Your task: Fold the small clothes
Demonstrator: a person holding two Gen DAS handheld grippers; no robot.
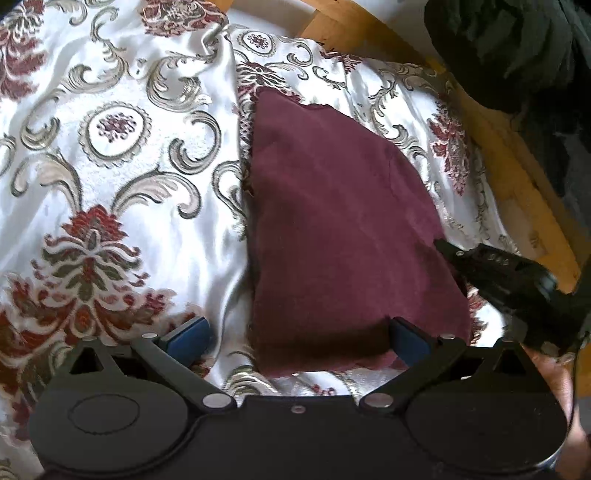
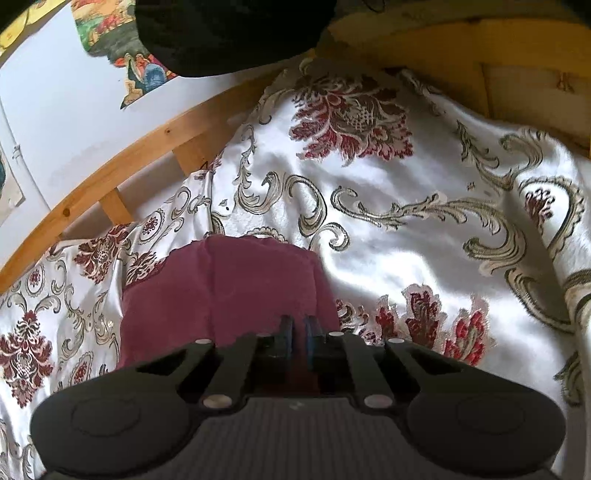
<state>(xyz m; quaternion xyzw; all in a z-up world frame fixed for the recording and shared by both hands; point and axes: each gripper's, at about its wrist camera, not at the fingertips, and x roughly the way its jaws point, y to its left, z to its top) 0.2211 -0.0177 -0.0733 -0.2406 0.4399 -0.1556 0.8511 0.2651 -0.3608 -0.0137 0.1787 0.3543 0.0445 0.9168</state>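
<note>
Maroon cloth (image 1: 332, 221), flat on floral bedspread (image 1: 110, 147): right gripper (image 2: 299, 332) pinched its edge for folding; left gripper (image 1: 299, 332) spread, straddling the near corner.

Floral satin bedspread (image 1: 122, 158); wooden bed frame (image 2: 122, 155); wall poster (image 2: 110, 29)

**Black grippers, blue pads**

The left gripper (image 1: 297, 334) is matte black, with blue pads (image 1: 192, 334), silver rivets at its linkage pivots and round discs on both sides. The right gripper (image 2: 299, 334) matches it, with a ribbed grey plate behind.
</note>
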